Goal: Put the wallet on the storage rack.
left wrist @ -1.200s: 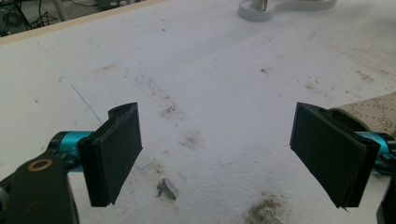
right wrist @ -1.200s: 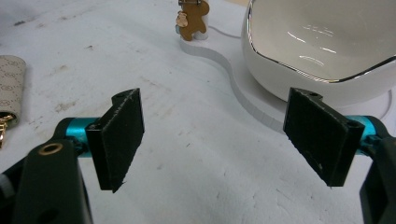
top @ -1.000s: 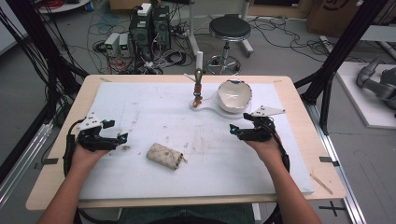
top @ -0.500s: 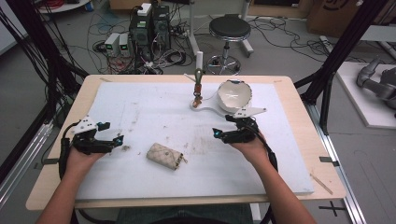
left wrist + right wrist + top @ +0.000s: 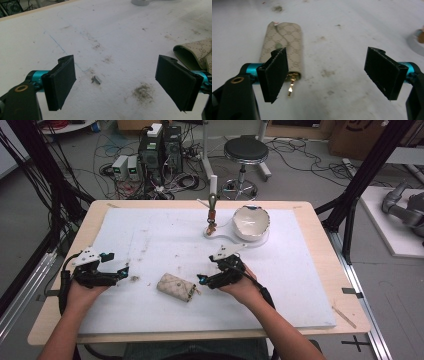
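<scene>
Cables and PC gear behind the desk [image 5: 320, 317]. Right hand-held gripper [image 5: 204, 280] has slid left, jaws wide open, now just beside the beige patterned fabric key pouch [image 5: 175, 287] near the front edge. Left hand-held gripper [image 5: 121, 271] open too. Prob a grab coming.

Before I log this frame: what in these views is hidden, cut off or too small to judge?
- Pouch: cut by the left gripper view's right edge.
- Pouch's near end: partly behind a jaw, right gripper view.
- Gold piece: too blurred to identify.
- Bowl contents: too small, high view.
</scene>
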Available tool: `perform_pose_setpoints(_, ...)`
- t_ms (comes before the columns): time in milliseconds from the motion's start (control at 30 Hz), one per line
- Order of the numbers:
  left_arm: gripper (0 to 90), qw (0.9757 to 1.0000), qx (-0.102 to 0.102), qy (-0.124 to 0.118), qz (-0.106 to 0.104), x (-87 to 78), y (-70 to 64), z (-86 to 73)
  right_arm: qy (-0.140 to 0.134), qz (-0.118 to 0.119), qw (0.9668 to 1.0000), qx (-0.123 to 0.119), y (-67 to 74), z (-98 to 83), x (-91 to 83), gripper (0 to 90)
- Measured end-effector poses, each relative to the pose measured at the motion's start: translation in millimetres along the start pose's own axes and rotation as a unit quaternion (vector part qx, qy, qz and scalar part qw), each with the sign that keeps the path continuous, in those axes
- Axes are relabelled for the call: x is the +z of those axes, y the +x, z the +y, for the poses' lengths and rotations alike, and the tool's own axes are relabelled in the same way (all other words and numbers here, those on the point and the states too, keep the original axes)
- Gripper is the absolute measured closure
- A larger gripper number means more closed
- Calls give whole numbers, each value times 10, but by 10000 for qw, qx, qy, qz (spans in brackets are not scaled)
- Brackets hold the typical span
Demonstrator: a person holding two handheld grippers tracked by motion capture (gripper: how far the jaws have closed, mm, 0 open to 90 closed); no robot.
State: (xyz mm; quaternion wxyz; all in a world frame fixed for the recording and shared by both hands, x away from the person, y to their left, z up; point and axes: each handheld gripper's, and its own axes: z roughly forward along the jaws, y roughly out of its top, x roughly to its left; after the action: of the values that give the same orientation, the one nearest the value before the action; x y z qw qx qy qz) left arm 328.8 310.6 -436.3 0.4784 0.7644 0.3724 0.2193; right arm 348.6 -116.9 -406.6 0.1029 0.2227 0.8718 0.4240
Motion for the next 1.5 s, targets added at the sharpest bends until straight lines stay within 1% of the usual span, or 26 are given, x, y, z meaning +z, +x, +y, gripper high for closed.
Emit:
perform_pose_setpoints(133, 165, 10000, -11, 23, 13, -12, 8, -12, 93, 176, 9998, -67, 126, 39, 126, 195)
perform_pose_setpoints(200, 165, 10000, -29, 29, 1, -15, 9, -22, 227, 255, 9994, -96, 178, 48, 188, 188)
perform_pose_setpoints(233, 165, 10000, -31, 37, 1, -17, 11, -26, 249, 256, 9992, -153, 195, 48, 222, 188)
perform_pose_setpoints(300, 165, 10000, -42, 36, 21, -21, 13, -32, 344, 351, 9986, -169, 238, 46, 285, 188)
perform_pose_setpoints(400, 165, 10000, -46, 27, 30, -32, 16, -32, 477, 441, 9976, -231, 302, 43, 365, 188)
perform_pose_setpoints(500, 165, 10000, -32, 29, 42, -37, 20, -34, 623, 516, 9964, -235, 357, 35, 428, 188)
perform_pose_setpoints(667, 165, 10000, -53, 9, 44, -36, 14, -33, 822, 544, 9948, -273, 413, 3, 524, 187)
perform_pose_setpoints(767, 165, 10000, -48, 13, 46, -37, 16, -33, 1048, 527, 9925, -350, 463, -33, 601, 187)
perform_pose_setpoints(800, 165, 10000, -49, 14, 41, -36, 15, -33, 1079, 495, 9921, -401, 480, -55, 629, 176)
perform_pose_setpoints(833, 165, 10000, -55, 7, 43, -35, 14, -34, 1021, 396, 9928, -488, 509, -70, 633, 172)
perform_pose_setpoints(867, 165, 10000, -53, 9, 43, -35, 14, -34, 1014, 366, 9929, -509, 524, -75, 636, 172)
perform_pose_setpoints(1033, 165, 10000, -22, 27, 29, -32, 11, -31, 970, 360, 9933, -523, 519, -87, 631, 185)
perform_pose_setpoints(1100, 165, 10000, -24, 26, 26, -32, 7, -29, 945, 370, 9934, -536, 514, -93, 622, 223)
perform_pose_setpoints(1133, 165, 10000, -21, 26, 35, -33, 6, -28, 922, 394, 9934, -559, 515, -93, 613, 285)
perform_pose_setpoints(1167, 165, 10000, -17, 26, 29, -33, 5, -27, 892, 401, 9934, -604, 513, -92, 599, 313)
perform_pose_setpoints(1333, 165, 10000, -17, 17, 29, -35, 2, -28, 882, 410, 9931, -648, 500, -83, 582, 364)
perform_pose_setpoints(1433, 165, 10000, -26, 17, 28, -37, 9, -30, 888, 440, 9932, -610, 491, -78, 575, 374)
perform_pose_setpoints(1500, 165, 10000, -24, 23, 30, -33, 14, -32, 907, 439, 9928, -649, 492, -74, 566, 376)
